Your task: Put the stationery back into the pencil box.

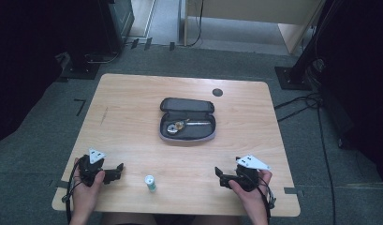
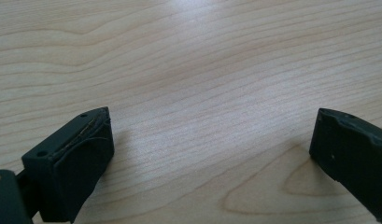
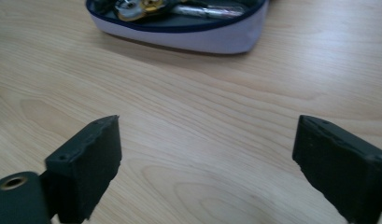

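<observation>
The left gripper point(image 1: 118, 169) rests at the table's point(image 1: 133, 93) 7 o'clock corner, jaws wide apart over bare wood. The right gripper point(image 1: 218, 172) sits at 5 o'clock, jaws also spread with nothing between them. A small bottle point(image 1: 150, 183) stands at 6 o'clock between the two grippers. The open case point(image 1: 187, 120), holding small metal items, lies at the centre.

Your high view looks forward and down from above your side, taking in the whole surface point(image 1: 133, 93). Your 2 gripper views sit low and close to the wood, each looking out between its own jaws. The right gripper view faces the open case point(image 3: 188, 37) near the surface's middle, which the high view shares point(image 1: 187, 136); the left gripper view faces bare wood.
</observation>
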`<action>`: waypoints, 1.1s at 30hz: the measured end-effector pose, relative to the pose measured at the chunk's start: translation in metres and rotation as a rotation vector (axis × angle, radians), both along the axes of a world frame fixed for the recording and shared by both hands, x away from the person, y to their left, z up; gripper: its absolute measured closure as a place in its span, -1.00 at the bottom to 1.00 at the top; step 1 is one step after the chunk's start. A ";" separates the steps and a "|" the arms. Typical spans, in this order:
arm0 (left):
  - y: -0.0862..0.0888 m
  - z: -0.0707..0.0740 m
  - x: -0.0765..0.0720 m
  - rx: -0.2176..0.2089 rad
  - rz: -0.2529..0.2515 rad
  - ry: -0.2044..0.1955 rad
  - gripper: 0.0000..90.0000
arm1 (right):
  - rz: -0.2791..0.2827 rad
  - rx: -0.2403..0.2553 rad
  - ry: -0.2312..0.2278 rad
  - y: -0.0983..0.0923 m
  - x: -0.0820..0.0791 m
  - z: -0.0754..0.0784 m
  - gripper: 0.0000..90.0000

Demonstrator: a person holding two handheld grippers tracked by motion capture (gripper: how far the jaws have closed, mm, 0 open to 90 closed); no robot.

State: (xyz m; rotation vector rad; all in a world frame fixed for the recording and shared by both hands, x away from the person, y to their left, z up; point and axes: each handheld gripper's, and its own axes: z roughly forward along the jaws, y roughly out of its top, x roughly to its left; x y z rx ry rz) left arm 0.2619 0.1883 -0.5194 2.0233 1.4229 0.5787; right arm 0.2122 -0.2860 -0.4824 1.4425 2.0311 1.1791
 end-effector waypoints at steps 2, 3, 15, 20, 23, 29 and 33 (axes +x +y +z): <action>0.000 0.000 0.000 0.000 0.000 0.000 -1.00 | 0.008 0.007 -0.010 0.010 -0.001 0.001 -0.71; 0.000 0.000 0.000 0.000 -0.001 0.001 -1.00 | 0.015 0.008 -0.011 0.013 -0.001 0.002 -0.71; 0.000 0.000 0.000 0.001 -0.001 0.000 -1.00 | 0.135 0.002 -0.032 0.063 -0.005 0.005 -0.68; 0.000 0.000 0.000 0.001 -0.003 0.001 -1.00 | 0.186 0.029 -0.042 0.077 -0.006 0.005 -0.59; 0.000 0.000 0.000 0.001 -0.003 0.001 -1.00 | 0.221 0.046 -0.054 0.086 -0.009 0.006 -0.52; 0.000 0.000 0.000 0.001 -0.003 0.001 -1.00 | 0.291 0.059 -0.058 0.105 -0.013 0.005 -0.42; 0.000 0.000 0.000 0.001 -0.003 0.001 -1.00 | 0.315 0.076 -0.057 0.112 -0.014 0.004 -0.35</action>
